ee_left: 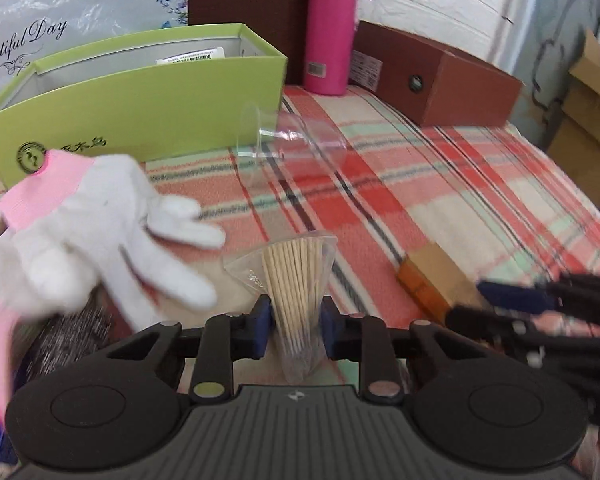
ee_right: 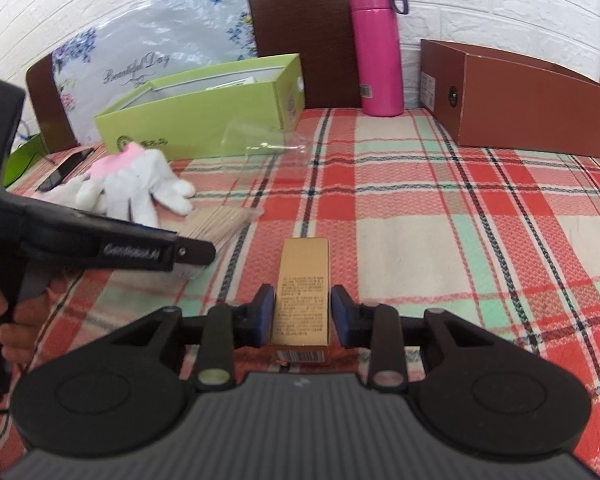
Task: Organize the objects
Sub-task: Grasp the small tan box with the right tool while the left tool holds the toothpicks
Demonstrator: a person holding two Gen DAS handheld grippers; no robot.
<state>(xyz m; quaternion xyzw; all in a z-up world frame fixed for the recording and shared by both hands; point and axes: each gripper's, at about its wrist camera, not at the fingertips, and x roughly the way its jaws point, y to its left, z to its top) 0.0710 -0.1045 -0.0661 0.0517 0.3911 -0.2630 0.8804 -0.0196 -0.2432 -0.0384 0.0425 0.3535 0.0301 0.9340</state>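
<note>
woven plaid cloth [ee_right: 420,208], glossy pink flask [ee_right: 376,48]

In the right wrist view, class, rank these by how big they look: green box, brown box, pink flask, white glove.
1. brown box
2. green box; it looks close to the brown one, so that order is unsure
3. pink flask
4. white glove; similar to the flask, and nearer the camera, so unsure

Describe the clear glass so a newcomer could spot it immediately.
Start at the green box at the back left of the plaid cloth. Just in front of its right end lies the glass, tipped on its side. It is the only transparent item there.
</note>
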